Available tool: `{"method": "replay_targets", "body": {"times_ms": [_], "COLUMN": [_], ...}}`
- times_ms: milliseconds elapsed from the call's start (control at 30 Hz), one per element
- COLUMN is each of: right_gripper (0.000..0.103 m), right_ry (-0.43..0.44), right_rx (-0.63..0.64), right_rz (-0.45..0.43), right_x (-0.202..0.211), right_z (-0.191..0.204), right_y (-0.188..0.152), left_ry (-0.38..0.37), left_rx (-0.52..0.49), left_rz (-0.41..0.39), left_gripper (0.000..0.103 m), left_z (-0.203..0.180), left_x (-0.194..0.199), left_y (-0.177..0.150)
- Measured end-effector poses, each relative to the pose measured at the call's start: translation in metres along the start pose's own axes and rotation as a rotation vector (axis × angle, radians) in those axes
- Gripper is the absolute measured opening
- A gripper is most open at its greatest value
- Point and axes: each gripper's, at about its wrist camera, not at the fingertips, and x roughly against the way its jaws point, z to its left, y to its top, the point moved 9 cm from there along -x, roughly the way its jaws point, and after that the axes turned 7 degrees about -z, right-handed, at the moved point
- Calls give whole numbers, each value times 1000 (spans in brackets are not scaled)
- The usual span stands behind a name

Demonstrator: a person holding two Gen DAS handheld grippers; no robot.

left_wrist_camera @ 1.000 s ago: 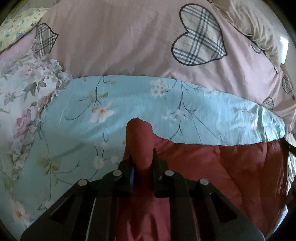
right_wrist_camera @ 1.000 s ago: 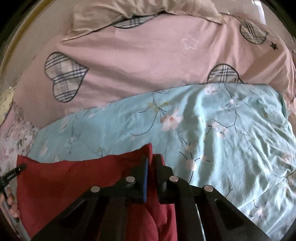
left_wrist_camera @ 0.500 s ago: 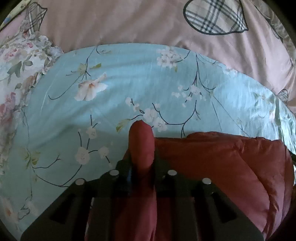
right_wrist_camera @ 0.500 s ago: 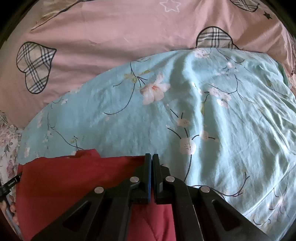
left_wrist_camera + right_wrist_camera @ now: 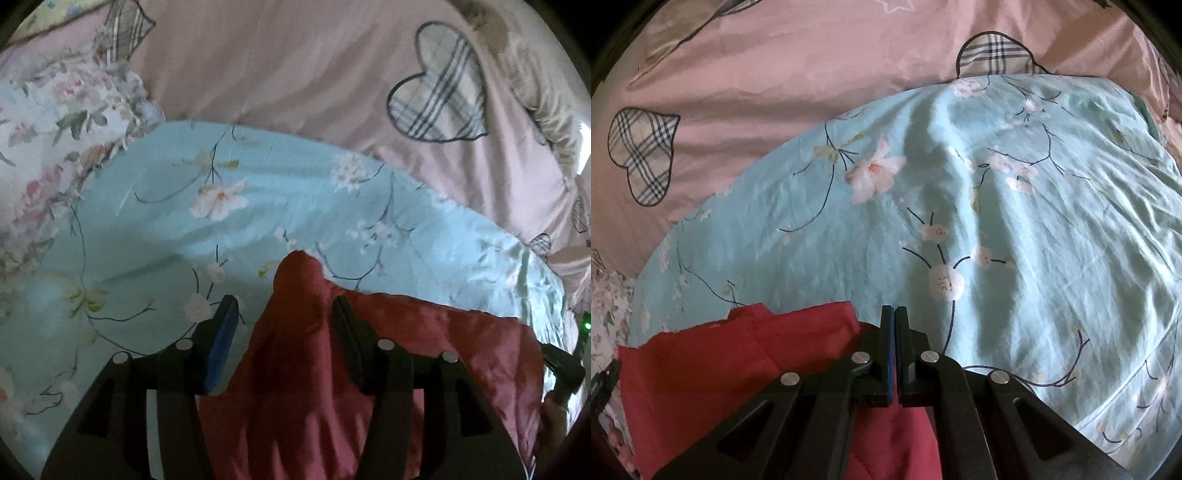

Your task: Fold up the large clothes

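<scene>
A dark red quilted garment (image 5: pixel 424 343) lies on a light blue flowered sheet (image 5: pixel 258 192). In the left wrist view my left gripper (image 5: pixel 284 306) is open, its jaws spread either side of a raised red corner that stands free between them. In the right wrist view the red garment (image 5: pixel 713 369) lies folded at the lower left, and my right gripper (image 5: pixel 894 314) is shut with its jaws pressed together at the garment's right edge; I cannot tell if cloth is pinched between them. The right gripper's tip also shows at the left wrist view's right edge (image 5: pixel 565 365).
A pink duvet with plaid hearts (image 5: pixel 332 74) covers the bed behind the blue sheet, and shows in the right wrist view (image 5: pixel 775 74) too. A white flowered cloth (image 5: pixel 48 122) lies at the left. A beige pillow (image 5: pixel 546 99) sits at the far right.
My left gripper has opened and let go of the red corner, then pulled back and up. The right gripper stays shut and has lowered toward the sheet, with the red edge now doubled beside it.
</scene>
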Motion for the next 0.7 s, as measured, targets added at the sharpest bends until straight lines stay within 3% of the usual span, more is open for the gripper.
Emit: {"method": "replay_targets", "body": {"times_ms": [200, 400, 567, 700], "right_gripper": [0, 1, 5, 6], "right_ry": [38, 134, 238, 306], "right_rx": [-11, 41, 132, 200], "right_rz": [-80, -139, -111, -55], "right_x": [32, 86, 125, 147], "right_z": [4, 30, 64, 87], "right_y": [13, 12, -27, -76], "left_ry": [-65, -141, -196, -227], "left_rx": [-40, -135, -151, -149], "left_rz": [-24, -1, 48, 76], "left_gripper": [52, 52, 52, 52], "left_z": [-15, -46, -63, -70], "left_x": [45, 80, 94, 105], "left_y": [-5, -47, -82, -108]}}
